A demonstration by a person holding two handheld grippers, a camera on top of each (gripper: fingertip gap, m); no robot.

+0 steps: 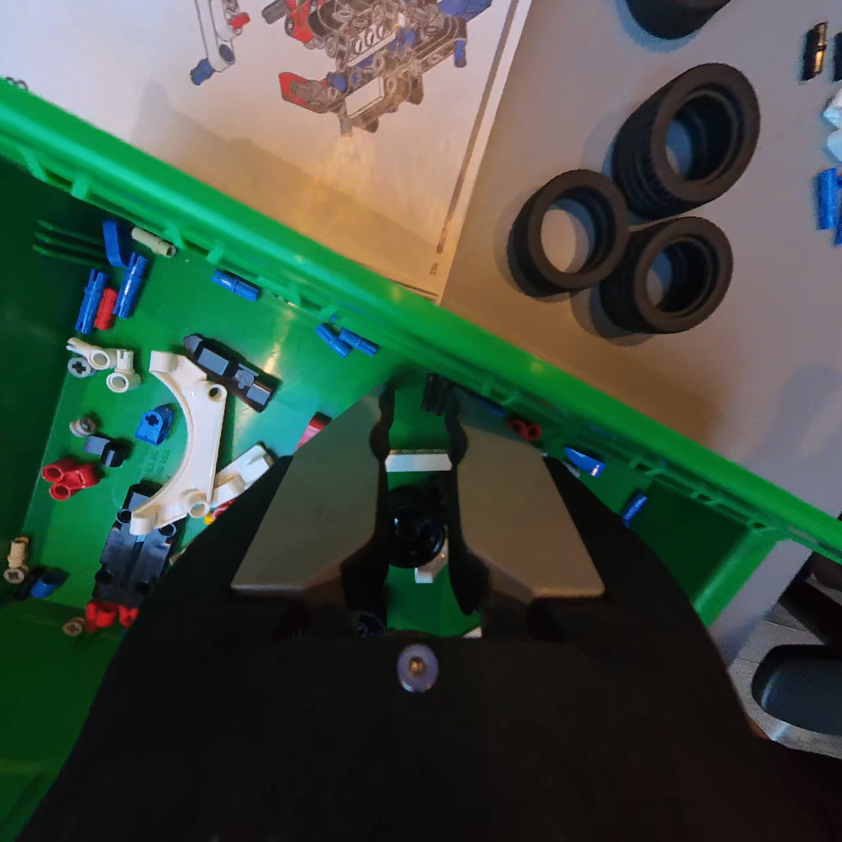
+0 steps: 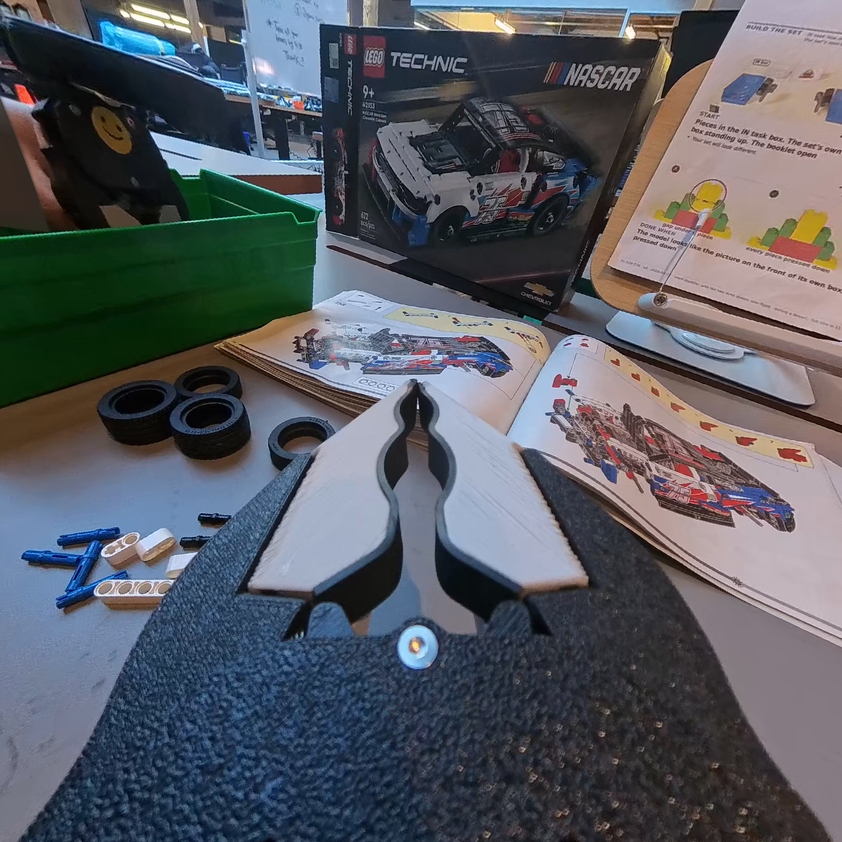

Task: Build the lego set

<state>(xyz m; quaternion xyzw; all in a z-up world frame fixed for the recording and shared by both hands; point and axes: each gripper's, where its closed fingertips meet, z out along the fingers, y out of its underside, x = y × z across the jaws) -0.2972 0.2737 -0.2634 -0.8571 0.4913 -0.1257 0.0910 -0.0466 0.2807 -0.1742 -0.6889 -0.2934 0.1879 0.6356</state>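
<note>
My left gripper (image 1: pixel 418 402) is inside the green bin (image 1: pixel 319 282), low over its floor, with its jaws apart. Between its fingers lie a black round piece (image 1: pixel 412 533) and a white piece (image 1: pixel 417 461); I cannot tell if the fingers touch them. Loose lego parts cover the bin floor, among them a white curved panel (image 1: pixel 196 437), blue pins (image 1: pixel 130 284) and red connectors (image 1: pixel 68 476). My right gripper (image 2: pixel 417 387) is shut and empty, held above the table in front of the open instruction booklet (image 2: pixel 455 346). The left gripper also shows in the right wrist view (image 2: pixel 105 159), reaching into the bin (image 2: pixel 159 273).
Several black tyres (image 2: pixel 209 426) sit on the table beside the bin, also in the left wrist view (image 1: pixel 683 141). Blue pins (image 2: pixel 86 537) and white beams (image 2: pixel 132 587) lie at the front left. The set's box (image 2: pixel 492 159) and a sheet on a stand (image 2: pixel 752 182) stand behind. There is about 25 cm between the tips of the two grippers.
</note>
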